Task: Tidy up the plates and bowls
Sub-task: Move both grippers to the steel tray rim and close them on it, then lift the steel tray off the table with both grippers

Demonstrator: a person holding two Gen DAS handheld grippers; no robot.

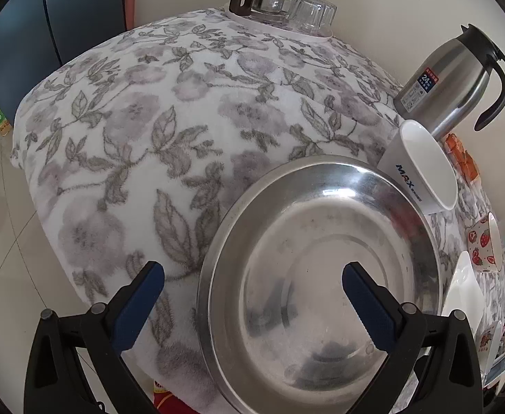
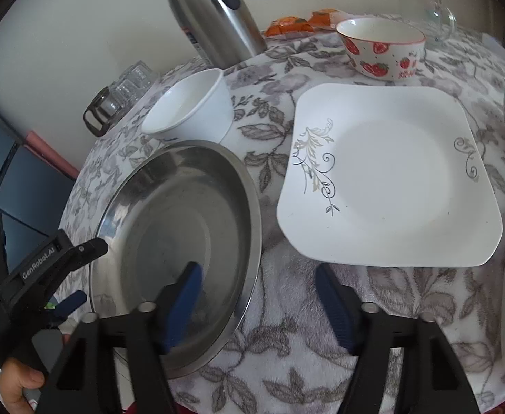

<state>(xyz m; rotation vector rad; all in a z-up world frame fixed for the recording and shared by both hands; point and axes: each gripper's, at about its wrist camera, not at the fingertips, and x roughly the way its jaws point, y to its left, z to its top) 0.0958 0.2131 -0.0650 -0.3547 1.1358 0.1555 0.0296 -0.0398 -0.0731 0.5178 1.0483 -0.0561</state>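
1. Steel plate [image 1: 318, 276] lies at the near table edge on the flowered cloth [image 1: 131, 131], beside the square white plate [image 2: 390, 179].
2. We see our left gripper [image 1: 252, 276] wide open, straddling its left rim.
3. Our right gripper [image 2: 257, 283] stands half open around its right rim, pads apart from it.

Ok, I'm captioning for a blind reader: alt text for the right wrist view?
The right claw straddles the near rim of a round steel plate on a floral cloth, one finger inside, one outside, not visibly pressing. A square white plate lies to its right; a white bowl and strawberry bowl sit behind.
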